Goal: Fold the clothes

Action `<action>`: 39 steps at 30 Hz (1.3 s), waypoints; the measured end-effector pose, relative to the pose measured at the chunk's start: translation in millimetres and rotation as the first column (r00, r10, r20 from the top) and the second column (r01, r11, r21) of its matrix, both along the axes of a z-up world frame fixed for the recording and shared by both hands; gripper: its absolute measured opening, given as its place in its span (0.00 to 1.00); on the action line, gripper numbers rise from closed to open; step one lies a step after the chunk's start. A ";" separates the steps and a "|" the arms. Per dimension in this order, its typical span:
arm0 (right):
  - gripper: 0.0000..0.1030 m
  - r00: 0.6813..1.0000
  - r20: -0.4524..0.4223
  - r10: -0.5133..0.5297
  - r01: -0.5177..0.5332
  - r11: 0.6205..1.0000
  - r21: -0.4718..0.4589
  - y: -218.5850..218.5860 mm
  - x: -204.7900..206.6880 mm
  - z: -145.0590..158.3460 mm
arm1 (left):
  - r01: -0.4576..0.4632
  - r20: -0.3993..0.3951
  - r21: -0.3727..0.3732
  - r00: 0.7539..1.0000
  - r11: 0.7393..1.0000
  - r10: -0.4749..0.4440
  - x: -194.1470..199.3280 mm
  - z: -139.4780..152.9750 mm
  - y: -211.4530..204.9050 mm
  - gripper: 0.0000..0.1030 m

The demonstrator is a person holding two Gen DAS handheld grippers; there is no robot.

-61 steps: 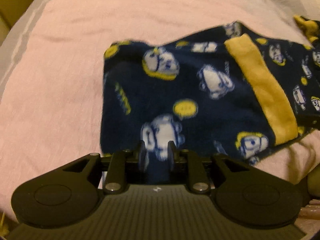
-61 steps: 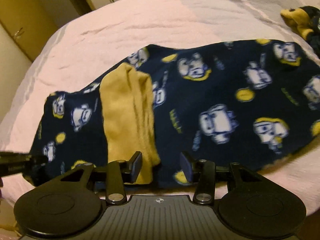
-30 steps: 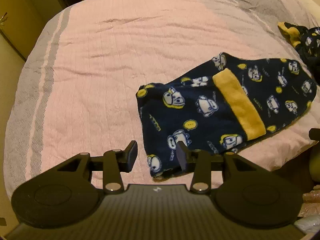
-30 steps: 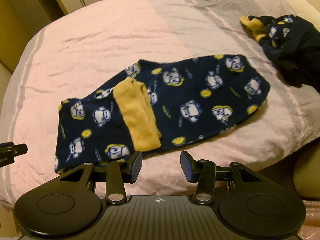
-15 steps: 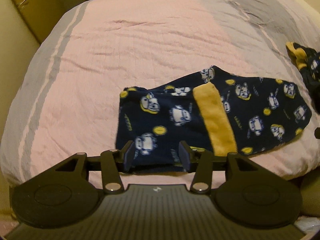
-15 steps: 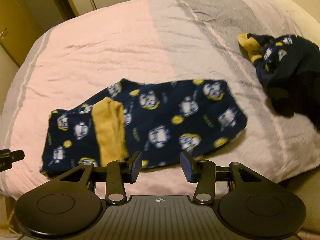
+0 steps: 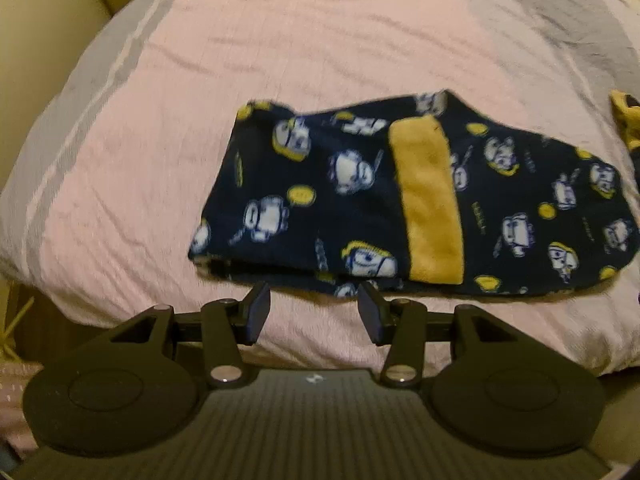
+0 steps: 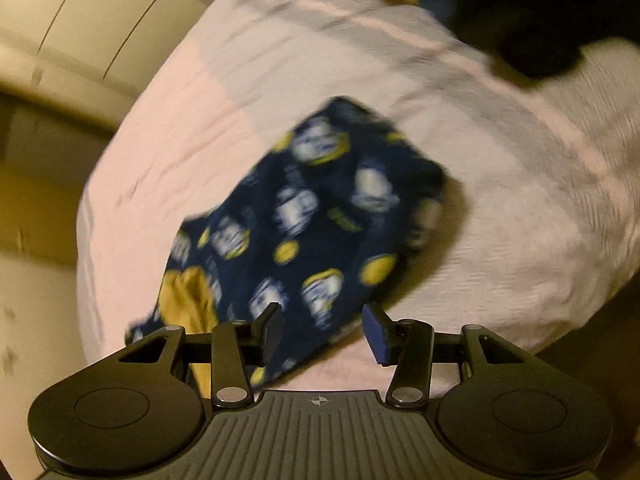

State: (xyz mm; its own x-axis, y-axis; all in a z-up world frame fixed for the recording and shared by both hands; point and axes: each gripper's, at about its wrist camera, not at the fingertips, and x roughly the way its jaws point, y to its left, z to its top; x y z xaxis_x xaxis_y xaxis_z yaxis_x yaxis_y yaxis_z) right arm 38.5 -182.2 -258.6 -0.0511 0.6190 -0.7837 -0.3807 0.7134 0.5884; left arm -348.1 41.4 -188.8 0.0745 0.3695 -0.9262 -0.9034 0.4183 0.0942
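A navy fleece garment (image 7: 352, 200) with white and yellow cartoon prints lies folded on the pink bedspread (image 7: 280, 40), a yellow cuff band (image 7: 428, 204) across its middle. My left gripper (image 7: 314, 308) is open just short of the garment's near edge, nothing between its fingers. The right wrist view is blurred: the same garment (image 8: 316, 216) lies tilted there, its yellow cuff (image 8: 184, 296) at the lower left. My right gripper (image 8: 322, 320) hangs over the garment's near corner, its jaws opening and holding nothing.
A second dark garment with yellow trim (image 8: 520, 12) lies crumpled at the bed's far right; its yellow edge (image 7: 626, 116) also shows in the left wrist view. Pale cupboard doors (image 8: 92, 20) stand beyond the bed. The bed's edge drops off below both grippers.
Both grippers let go of the garment, drew back, then came nearer again. The right gripper has swung and rolled, so the garment now looks tilted. Its jaws stand slightly wider.
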 end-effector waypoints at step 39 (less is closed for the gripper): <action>0.13 0.399 0.722 0.565 -0.638 0.737 -0.224 212.0 -317.5 33.0 | -0.065 0.162 -0.134 0.983 0.989 0.087 -130.6 -52.2 166.3 0.42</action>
State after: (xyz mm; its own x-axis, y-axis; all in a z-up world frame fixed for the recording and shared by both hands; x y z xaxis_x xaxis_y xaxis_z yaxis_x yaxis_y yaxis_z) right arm -279.0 29.8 -225.6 0.1010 0.7181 -0.6885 -0.9945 0.0923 -0.0496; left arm -478.6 207.8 -241.1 0.2086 0.2597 -0.9429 -0.9315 0.3466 -0.1106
